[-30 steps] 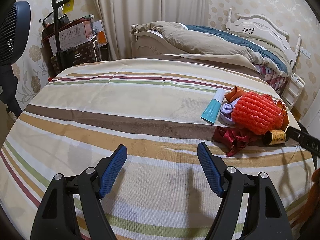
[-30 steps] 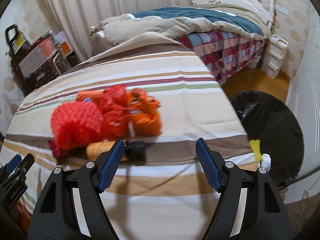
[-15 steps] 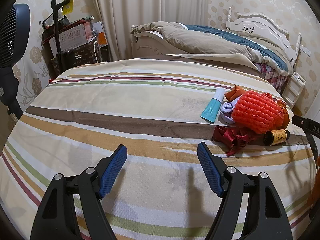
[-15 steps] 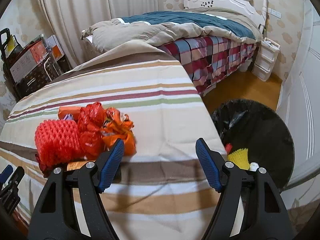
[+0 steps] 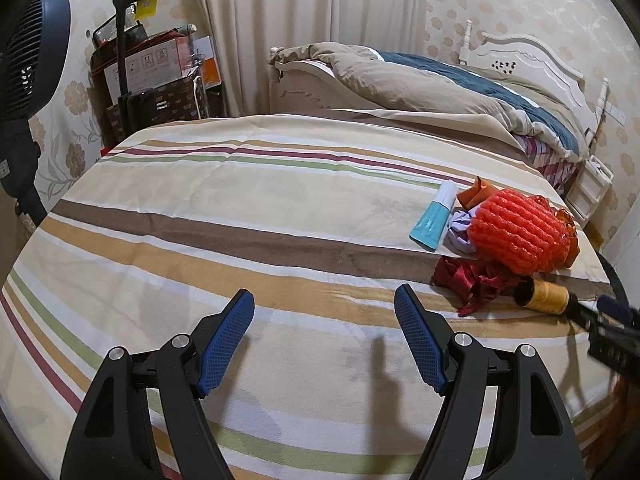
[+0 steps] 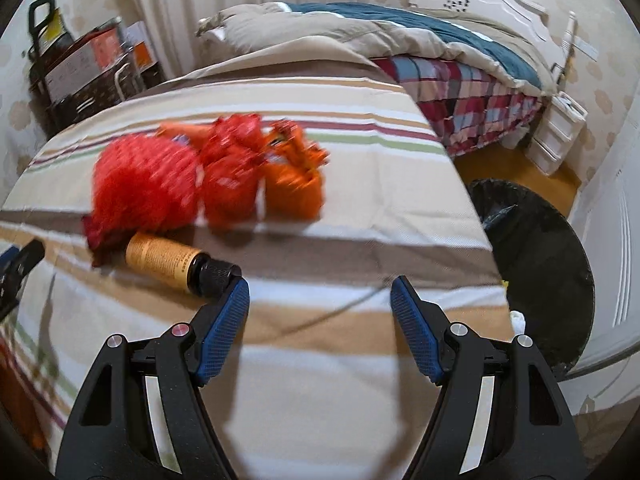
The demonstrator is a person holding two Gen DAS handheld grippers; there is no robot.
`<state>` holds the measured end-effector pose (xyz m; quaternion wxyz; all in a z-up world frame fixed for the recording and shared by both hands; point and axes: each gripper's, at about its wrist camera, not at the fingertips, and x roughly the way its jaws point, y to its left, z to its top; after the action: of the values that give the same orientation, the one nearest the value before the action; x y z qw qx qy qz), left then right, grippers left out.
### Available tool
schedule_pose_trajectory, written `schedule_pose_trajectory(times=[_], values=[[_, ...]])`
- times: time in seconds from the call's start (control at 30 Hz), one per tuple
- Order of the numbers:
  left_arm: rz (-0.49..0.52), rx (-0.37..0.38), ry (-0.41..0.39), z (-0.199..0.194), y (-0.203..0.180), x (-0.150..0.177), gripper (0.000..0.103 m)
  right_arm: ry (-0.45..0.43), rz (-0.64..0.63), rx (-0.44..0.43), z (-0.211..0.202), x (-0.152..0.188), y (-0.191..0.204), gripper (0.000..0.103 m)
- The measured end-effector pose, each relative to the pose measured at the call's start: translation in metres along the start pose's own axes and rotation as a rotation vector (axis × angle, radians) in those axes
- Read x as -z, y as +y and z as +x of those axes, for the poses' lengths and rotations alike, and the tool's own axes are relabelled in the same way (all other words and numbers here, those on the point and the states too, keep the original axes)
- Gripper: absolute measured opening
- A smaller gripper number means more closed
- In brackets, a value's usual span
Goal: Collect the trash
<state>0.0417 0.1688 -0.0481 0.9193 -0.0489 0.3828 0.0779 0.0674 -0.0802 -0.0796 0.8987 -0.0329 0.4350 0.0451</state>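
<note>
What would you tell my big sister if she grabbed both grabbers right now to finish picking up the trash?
Left gripper: open, empty, over the striped cloth.
Right gripper: open, empty, its left fingertip right by the cap of the yellow bottle.
Trash pile near the cloth's right edge: red foam net, teal tube, dark red ribbon, orange bags, purple scrap.
The black bin on the floor to the right already holds something yellow and something white.
Left: everything on the cloth. The bottle looks like the likeliest next pick.

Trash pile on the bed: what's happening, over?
Both grippers open, empty. Right gripper nearing amber bottle beside red mesh. Left gripper hovers. Nothing blocking.
</note>
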Motion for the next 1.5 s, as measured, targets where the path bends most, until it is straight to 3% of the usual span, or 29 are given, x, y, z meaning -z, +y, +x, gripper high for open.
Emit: schedule_pose_trajectory(times=[0.3, 0.53, 0.63, 0.77, 1.03, 1.3, 1.5], values=[[-0.015, -0.018, -0.001, -0.002, 0.006, 0.002, 0.073, 0.006, -0.08, -0.089, -0.018, 0.021, 0.031, 0.072], [-0.021, -0.022, -0.001, -0.002, 0.008, 0.003, 0.073, -0.025, -0.133, -0.127, -0.017, 0.011, 0.055, 0.069], [-0.017, -0.022, 0.001, -0.002, 0.007, 0.003, 0.073, -0.035, -0.15, -0.138, -0.013, 0.003, 0.063, 0.062], [-0.015, -0.02, 0.002, -0.002, 0.006, 0.003, 0.073, -0.02, -0.174, -0.15, -0.006, -0.002, 0.07, 0.043], [0.005, -0.019, 0.002, -0.002, 0.0, 0.004, 0.073, -0.028, -0.17, -0.165, -0.016, 0.012, 0.058, 0.024], [0.045, -0.016, -0.002, -0.004, -0.012, 0.006, 0.073, -0.031, -0.089, -0.11, -0.022, 0.021, 0.02, 0.024], [0.061, -0.009, 0.004, -0.003, -0.019, 0.005, 0.073, -0.033, -0.076, -0.106, -0.017, 0.016, 0.018, 0.028]])
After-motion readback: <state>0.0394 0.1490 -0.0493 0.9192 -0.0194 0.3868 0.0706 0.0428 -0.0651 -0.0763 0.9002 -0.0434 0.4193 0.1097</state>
